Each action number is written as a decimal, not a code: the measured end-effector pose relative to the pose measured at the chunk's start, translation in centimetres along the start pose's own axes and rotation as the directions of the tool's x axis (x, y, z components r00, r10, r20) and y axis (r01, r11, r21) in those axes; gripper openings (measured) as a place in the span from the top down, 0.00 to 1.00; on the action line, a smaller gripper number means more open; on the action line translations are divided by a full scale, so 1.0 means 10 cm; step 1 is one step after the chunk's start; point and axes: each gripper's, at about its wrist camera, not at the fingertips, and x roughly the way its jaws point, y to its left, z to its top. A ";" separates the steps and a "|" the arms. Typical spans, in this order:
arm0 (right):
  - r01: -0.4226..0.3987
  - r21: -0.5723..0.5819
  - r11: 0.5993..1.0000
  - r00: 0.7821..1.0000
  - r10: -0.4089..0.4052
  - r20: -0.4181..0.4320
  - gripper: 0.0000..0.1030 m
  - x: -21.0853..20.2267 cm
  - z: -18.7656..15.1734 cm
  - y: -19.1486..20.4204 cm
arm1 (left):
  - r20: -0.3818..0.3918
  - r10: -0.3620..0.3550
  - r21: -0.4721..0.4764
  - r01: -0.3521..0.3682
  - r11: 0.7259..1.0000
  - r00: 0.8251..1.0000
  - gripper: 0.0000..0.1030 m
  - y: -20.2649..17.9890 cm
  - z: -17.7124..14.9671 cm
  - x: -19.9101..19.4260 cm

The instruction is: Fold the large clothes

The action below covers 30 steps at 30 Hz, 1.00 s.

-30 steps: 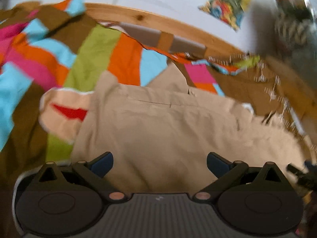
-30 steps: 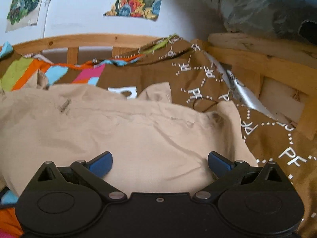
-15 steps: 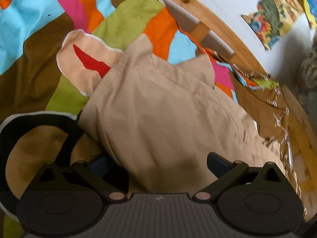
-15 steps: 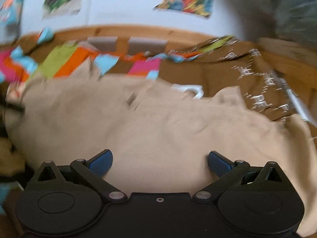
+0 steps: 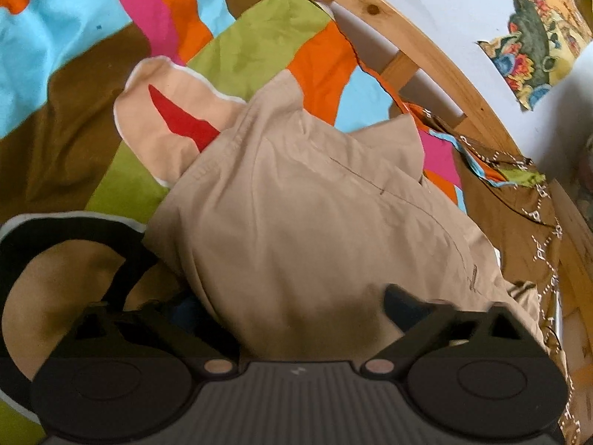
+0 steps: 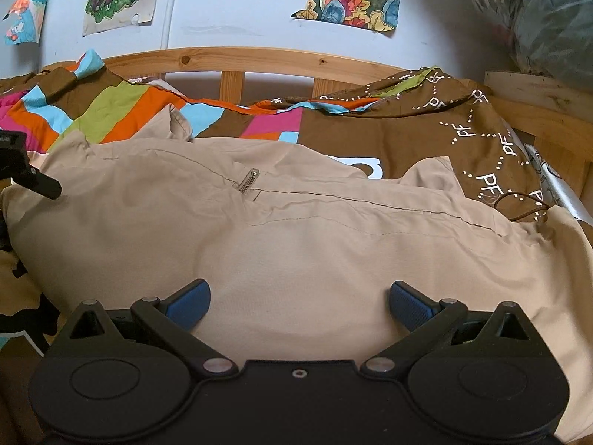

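Cloth fills both views: the beige garment [image 6: 296, 230] lies spread on the bed's patchwork quilt [image 5: 92, 74], zipper [image 6: 249, 181] near twelve o'clock. Right tool [image 6: 298, 306] hangs spread wide, gripping nothing. Left tool [image 5: 296, 306] straddles the garment's near edge, fingers apart, probably readying a pinch.

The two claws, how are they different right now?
The left claw is low on the beige trousers, its left finger tucked beside the cloth edge; the right claw has the cloth spread flat between both fingers. The left claw's pads sit in shadow; the right claw's blue pads show clearly. Both stand open over the same trousers, gripping nothing.
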 end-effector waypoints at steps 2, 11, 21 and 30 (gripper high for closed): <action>-0.006 0.008 1.000 1.000 0.006 0.002 0.01 -0.01 0.00 -0.01 | 0.010 0.016 0.023 -0.016 1.000 1.000 0.30 -0.01 -0.01 -0.03; -0.016 0.022 1.000 1.000 0.016 0.002 0.01 -0.01 0.00 -0.03 | 0.063 0.020 -0.025 -0.018 1.000 0.998 0.89 -0.10 0.05 -0.24; -0.093 0.228 0.969 0.995 0.086 0.041 0.06 -0.22 0.14 -0.42 | 0.143 -0.150 0.516 0.056 0.855 0.978 0.95 -1.52 0.03 -0.81; -0.152 0.655 0.740 0.988 0.106 0.110 0.12 -1.15 0.56 -1.69 | -0.053 -0.227 0.868 0.157 0.471 0.973 0.95 -2.87 -0.44 -0.77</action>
